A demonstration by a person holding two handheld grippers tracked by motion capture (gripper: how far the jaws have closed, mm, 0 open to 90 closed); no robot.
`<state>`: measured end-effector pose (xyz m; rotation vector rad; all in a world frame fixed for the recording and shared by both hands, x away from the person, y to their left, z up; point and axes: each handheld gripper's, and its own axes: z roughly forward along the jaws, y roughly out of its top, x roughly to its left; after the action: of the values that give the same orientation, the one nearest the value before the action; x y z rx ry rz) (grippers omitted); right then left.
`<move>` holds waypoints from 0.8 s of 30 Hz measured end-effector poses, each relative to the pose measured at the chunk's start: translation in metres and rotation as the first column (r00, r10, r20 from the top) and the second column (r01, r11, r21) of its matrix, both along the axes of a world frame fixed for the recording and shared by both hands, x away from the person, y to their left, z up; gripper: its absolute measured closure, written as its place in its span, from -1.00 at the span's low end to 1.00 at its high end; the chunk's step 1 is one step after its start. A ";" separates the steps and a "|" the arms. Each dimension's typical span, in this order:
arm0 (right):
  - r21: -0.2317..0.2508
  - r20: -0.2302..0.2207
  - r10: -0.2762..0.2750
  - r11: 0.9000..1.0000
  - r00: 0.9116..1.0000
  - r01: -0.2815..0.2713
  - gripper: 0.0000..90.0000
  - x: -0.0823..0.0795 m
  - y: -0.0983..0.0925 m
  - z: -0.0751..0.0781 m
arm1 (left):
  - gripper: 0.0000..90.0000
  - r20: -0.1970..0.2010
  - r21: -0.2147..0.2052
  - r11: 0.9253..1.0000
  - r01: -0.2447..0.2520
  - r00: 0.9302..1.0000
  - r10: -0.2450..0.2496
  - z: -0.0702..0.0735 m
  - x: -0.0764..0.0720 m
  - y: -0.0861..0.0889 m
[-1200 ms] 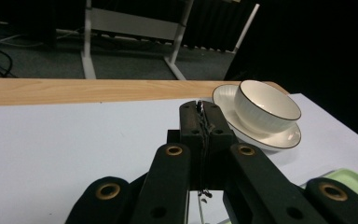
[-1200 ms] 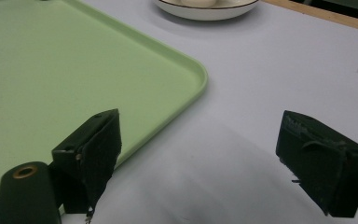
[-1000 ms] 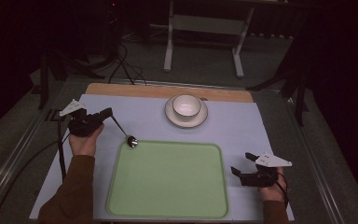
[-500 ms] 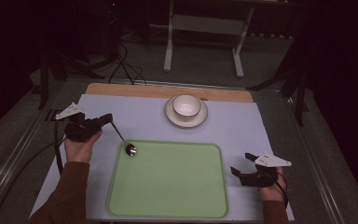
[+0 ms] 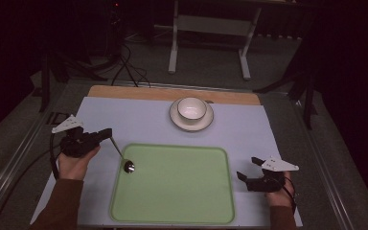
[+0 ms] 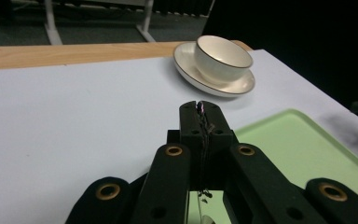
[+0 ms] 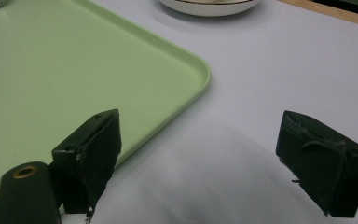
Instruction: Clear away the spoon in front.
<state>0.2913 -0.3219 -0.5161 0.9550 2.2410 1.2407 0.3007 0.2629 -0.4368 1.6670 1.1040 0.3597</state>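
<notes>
My left gripper (image 5: 107,132) is shut on the thin handle of a metal spoon (image 5: 130,166), left of the green tray (image 5: 182,191). The spoon slants down to the right, and its bowl sits just inside the tray's left rim. In the left gripper view the jaws (image 6: 200,110) are pressed together, with the spoon handle (image 6: 201,133) as a thin line between them. My right gripper (image 5: 248,168) rests on the mat by the tray's right edge, open and with nothing between its jaws (image 7: 200,135). A white cup (image 5: 192,108) stands on a saucer (image 5: 191,123) at the back.
A pale mat (image 5: 124,120) covers the table, with a wooden strip (image 5: 124,92) along its far edge. The tray's corner (image 7: 196,70) lies just left of my right gripper. Cables (image 5: 52,158) trail from the left gripper. Beyond the table stands a metal frame (image 5: 211,24).
My left gripper has come toward the near side with the spoon. The spoon's bowl has shifted from the mat to just inside the tray's left rim. The right gripper has stayed in place.
</notes>
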 end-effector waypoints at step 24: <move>-0.008 -0.005 -0.001 1.000 1.000 0.001 -0.69 0.000 0.000 -0.001 | 0.96 -0.066 -0.008 1.000 0.008 0.998 -0.009 -0.016 0.012 -0.006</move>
<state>0.2916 -0.3216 -0.5166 0.9571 2.2469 1.2287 0.3123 0.2573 -0.4526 1.6866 1.1451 0.2968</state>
